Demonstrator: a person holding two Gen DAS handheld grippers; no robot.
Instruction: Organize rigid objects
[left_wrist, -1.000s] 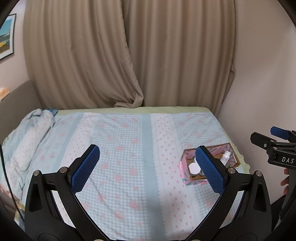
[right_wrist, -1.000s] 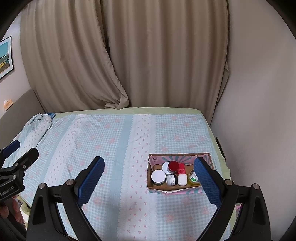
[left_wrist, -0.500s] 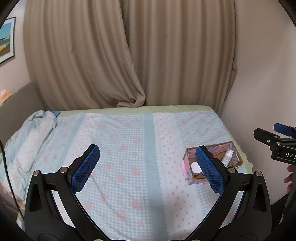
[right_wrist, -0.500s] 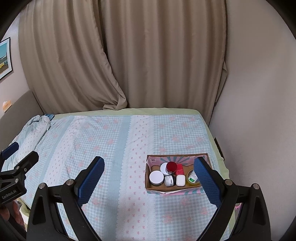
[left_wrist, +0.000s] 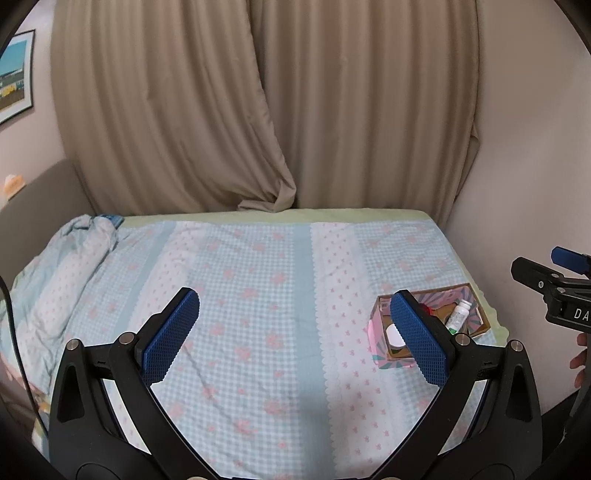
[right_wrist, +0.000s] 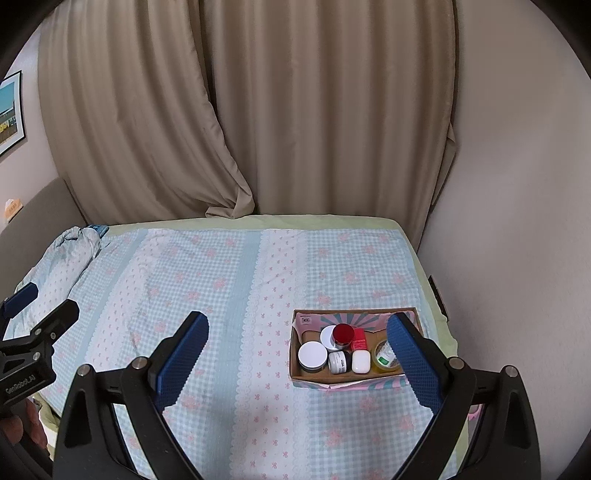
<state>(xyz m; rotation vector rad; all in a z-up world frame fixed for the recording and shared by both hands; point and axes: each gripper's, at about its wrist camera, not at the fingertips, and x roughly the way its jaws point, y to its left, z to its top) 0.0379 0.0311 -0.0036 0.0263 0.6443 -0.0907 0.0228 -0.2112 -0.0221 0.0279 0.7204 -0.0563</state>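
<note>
A pink and brown cardboard box (right_wrist: 306, 319) sits on the bed near its right front corner. In it are a white-lidded jar (right_wrist: 312, 354), a red-lidded jar (right_wrist: 343, 334), a small red box (right_wrist: 358, 341), a white case (right_wrist: 361, 361) and a green-labelled bottle (right_wrist: 386, 356). The box also shows in the left wrist view (left_wrist: 476, 314), partly behind my finger. My left gripper (left_wrist: 295, 332) is open and empty above the bed's middle. My right gripper (right_wrist: 297, 354) is open and empty, held above and in front of the box.
The bed has a blue checked sheet (right_wrist: 221, 280) with pink flowers. A bunched blanket (left_wrist: 62, 266) lies along its left side. Beige curtains (right_wrist: 295, 110) hang behind. A wall (right_wrist: 517, 221) runs close along the bed's right edge.
Both grippers have drawn back and up a little from the bed. The box looks smaller and farther away. Both stay open.
</note>
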